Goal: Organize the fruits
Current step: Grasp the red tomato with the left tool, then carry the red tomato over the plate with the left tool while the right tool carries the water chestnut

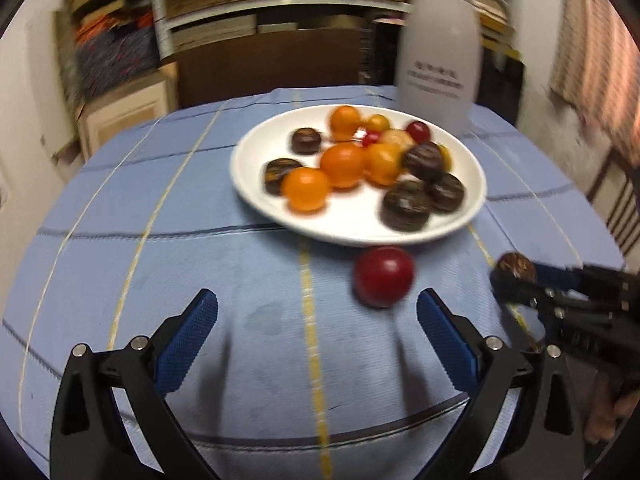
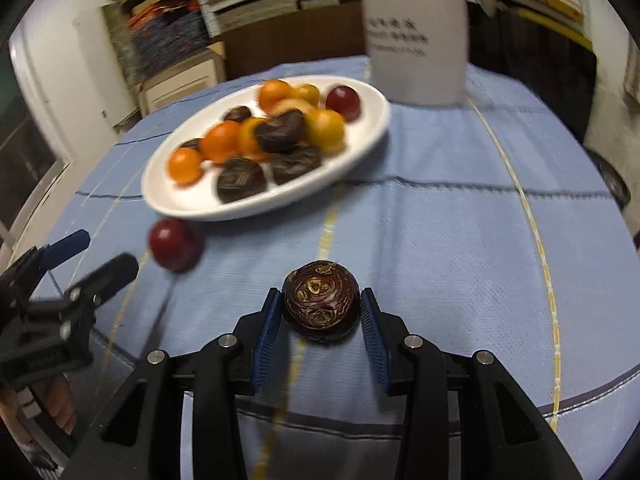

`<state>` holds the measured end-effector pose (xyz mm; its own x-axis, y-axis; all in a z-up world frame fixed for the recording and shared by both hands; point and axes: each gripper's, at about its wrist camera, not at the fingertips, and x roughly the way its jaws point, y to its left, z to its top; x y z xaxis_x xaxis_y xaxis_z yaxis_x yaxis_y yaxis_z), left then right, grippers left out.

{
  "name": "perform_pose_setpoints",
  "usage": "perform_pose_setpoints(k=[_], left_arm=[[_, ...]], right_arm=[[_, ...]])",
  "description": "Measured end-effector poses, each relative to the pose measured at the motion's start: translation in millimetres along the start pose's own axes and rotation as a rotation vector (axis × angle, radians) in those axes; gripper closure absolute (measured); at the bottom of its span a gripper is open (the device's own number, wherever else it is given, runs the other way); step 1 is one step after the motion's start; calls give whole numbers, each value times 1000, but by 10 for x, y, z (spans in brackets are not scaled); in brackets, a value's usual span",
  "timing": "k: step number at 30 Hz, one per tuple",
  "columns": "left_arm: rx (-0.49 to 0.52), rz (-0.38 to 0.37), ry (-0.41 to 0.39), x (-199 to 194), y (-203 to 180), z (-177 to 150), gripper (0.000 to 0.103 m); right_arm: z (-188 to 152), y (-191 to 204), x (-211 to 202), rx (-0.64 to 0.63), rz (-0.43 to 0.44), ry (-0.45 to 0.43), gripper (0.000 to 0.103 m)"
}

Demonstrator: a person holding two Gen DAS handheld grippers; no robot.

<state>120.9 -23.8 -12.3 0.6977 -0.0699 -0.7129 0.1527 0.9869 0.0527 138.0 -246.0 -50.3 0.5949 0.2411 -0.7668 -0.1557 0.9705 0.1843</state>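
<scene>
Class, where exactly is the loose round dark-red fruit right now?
The round dark-red fruit lies on the blue tablecloth just off the near rim of the white plate, ahead of the open left tongs, toward their right finger.

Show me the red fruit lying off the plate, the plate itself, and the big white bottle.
red fruit [image 1: 383,276]: left wrist view, middle of its skin.
plate [image 1: 256,156]: left wrist view, bare white left side.
white bottle [image 2: 416,36]: right wrist view, front of its body.
</scene>
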Motion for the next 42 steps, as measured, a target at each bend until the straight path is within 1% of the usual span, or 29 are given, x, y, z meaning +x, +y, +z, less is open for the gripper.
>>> perform_pose_setpoints(k=[2,4,6,8,9,11,12,13,15,16,17,18,21,26,30,32,34,36,39,42], left_arm=[[10,-36,21,93,-77,14,5],[-9,-73,39,167,-93,24,7],[-36,-122,61,243,-89,46,26],[-58,-159,87,315,-82,64,32],[-72,-165,89,349,-68,68,37],[-72,-155,87,396,-70,78,40],[-63,-152,83,414,-82,88,47],[-57,-165,82,424,-93,97,51],[-36,-184,80,442,-150,110,63],[-24,-186,80,435,-168,108,65],[-15,-175,76,433,-188,106,65],[-19,-180,75,417,-163,96,65],[-40,-210,76,413,-116,95,66],[-22,-146,46,259,-65,32,66],[-67,-122,54,146,118,-81,66],[-84,-115,49,80,184,-123,66],[-90,-98,37,-13,223,-180,66],[-87,-93,39,-73,235,-243,66],[-67,-88,67,-88,195,-355,66],[-41,-80,74,-77,138,-373,66]], right_arm=[[19,-38,13,18,12,2,62],[-2,-26,26,2,-2,-1,62],[-16,5,31,-16,-19,-4,61],[-22,24,33,-23,-27,-5,61],[-17,27,31,-20,-24,-4,61],[-27,45,31,-21,-26,-5,61],[-11,38,33,-24,-28,-5,61],[-14,53,37,-31,-36,-7,60],[-31,54,18,-40,-44,-8,60],[-29,52,19,-41,-44,-9,60],[-31,54,19,-38,-42,-9,60],[-29,54,18,-36,-41,-9,60],[-27,55,21,-40,-44,-11,60],[-14,30,21,-34,-33,-13,60],[-16,25,21,-30,-30,-16,61],[-25,15,5,-14,-3,-17,61],[-47,41,-12,-7,42,-12,61],[-82,128,-27,-33,56,-13,62],[-150,306,-29,-98,55,-15,62],[-189,408,-29,-134,53,-14,62]])
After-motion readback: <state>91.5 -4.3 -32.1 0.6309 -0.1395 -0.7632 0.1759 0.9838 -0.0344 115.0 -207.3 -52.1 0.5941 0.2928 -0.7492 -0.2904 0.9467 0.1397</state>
